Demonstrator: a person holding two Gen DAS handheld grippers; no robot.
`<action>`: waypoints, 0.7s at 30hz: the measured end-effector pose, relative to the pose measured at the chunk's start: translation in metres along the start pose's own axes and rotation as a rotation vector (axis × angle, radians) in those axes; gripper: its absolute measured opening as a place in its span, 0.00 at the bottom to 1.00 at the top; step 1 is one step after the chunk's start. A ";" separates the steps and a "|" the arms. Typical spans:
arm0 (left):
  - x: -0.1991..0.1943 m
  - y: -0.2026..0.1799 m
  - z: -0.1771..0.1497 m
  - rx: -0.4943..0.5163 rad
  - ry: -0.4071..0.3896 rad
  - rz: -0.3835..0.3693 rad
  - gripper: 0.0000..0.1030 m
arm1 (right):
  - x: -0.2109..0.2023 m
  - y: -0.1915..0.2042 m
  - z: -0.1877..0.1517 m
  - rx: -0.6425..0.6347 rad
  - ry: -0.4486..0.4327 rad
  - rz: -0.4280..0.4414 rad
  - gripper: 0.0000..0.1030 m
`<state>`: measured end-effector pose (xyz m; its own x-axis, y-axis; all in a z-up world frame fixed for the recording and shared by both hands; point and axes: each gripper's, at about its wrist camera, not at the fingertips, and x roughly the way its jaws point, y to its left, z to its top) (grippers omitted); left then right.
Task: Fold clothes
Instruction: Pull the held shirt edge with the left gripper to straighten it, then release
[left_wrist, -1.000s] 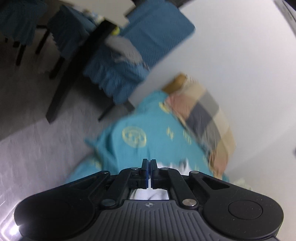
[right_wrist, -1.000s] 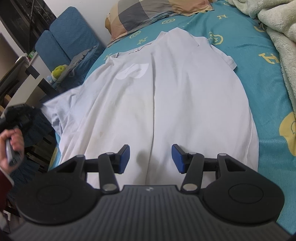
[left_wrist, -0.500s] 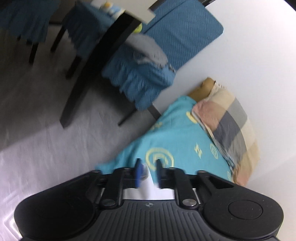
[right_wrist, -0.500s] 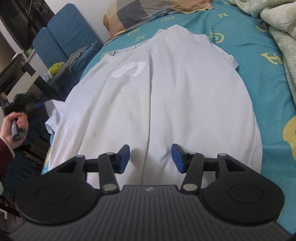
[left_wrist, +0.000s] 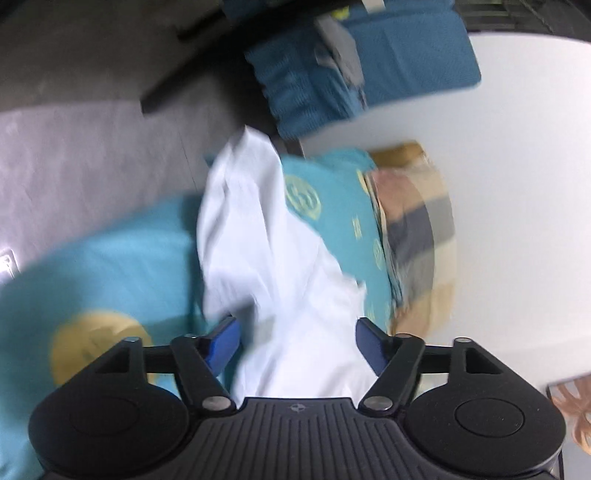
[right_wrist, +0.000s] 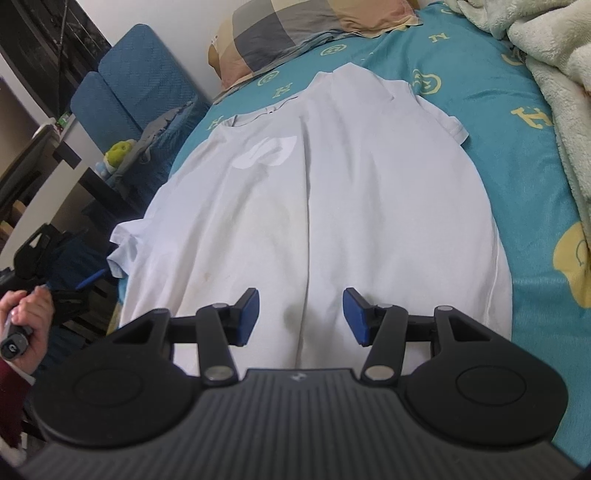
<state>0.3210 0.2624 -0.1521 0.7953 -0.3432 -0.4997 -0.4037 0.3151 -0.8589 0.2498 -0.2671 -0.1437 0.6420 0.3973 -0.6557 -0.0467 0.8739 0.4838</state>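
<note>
Shirt (right_wrist: 332, 206) flat on bed (right_wrist: 524, 155); pillow (right_wrist: 295, 33) behind; blanket (right_wrist: 554, 74) right; chair (right_wrist: 140, 81) left.

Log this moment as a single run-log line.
white T-shirt flat on bed | left gripper opening, sleeve between jaws | right gripper open above hem

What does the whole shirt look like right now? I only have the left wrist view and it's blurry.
Observer: The white shirt lies spread flat on the teal sheet, collar toward the checked pillow.
Operator: Where are the right tongs?
Observer: The right tongs are open above the shirt's lower end, gripping nothing.
Operator: Is anything crowding the shirt?
Observer: A fluffy cream blanket is heaped along the right side of the bed, with bare sheet between it and the shirt.
</note>
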 end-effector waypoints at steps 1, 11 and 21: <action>0.006 0.002 -0.004 -0.011 0.012 -0.001 0.69 | 0.000 0.000 0.000 -0.002 0.001 0.001 0.52; 0.043 0.025 -0.002 -0.019 -0.047 -0.032 0.02 | 0.023 -0.004 -0.002 -0.012 0.038 -0.012 0.52; 0.026 -0.043 -0.003 0.460 -0.220 0.305 0.02 | 0.022 0.001 -0.001 -0.065 0.015 -0.031 0.52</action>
<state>0.3581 0.2373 -0.1287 0.7692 -0.0006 -0.6390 -0.4306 0.7384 -0.5190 0.2632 -0.2578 -0.1579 0.6322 0.3735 -0.6788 -0.0772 0.9022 0.4244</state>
